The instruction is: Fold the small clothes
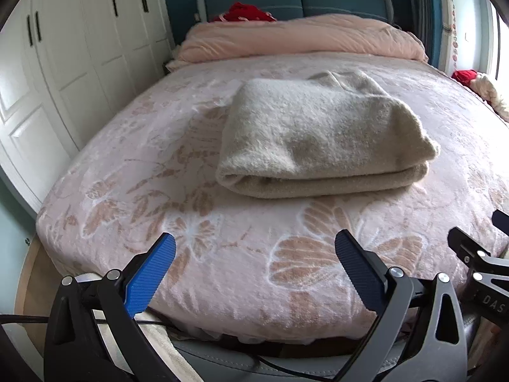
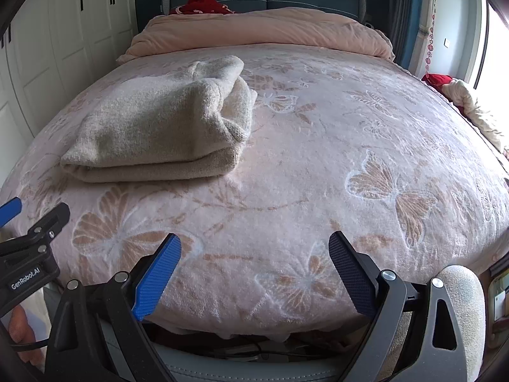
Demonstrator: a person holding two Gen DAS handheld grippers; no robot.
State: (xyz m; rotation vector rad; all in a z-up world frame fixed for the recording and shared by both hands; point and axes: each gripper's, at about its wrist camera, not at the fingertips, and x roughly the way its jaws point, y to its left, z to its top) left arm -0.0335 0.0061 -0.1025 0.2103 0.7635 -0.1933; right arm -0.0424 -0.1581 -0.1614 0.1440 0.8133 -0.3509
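Observation:
A cream fuzzy garment (image 1: 321,133) lies folded in a thick stack on the pink floral bed cover (image 1: 222,273). It also shows in the right wrist view (image 2: 159,130), at the left. My left gripper (image 1: 254,248) is open and empty, held over the bed's near edge, short of the garment. My right gripper (image 2: 254,248) is open and empty, over the near edge to the right of the garment. Each gripper shows at the edge of the other's view: the right one (image 1: 477,251), the left one (image 2: 31,232).
A pink duvet (image 1: 299,36) is bunched at the head of the bed with a red cloth (image 1: 245,11) behind it. White wardrobe doors (image 1: 73,47) run along the left. More cloth (image 2: 470,105) lies at the right edge by the window.

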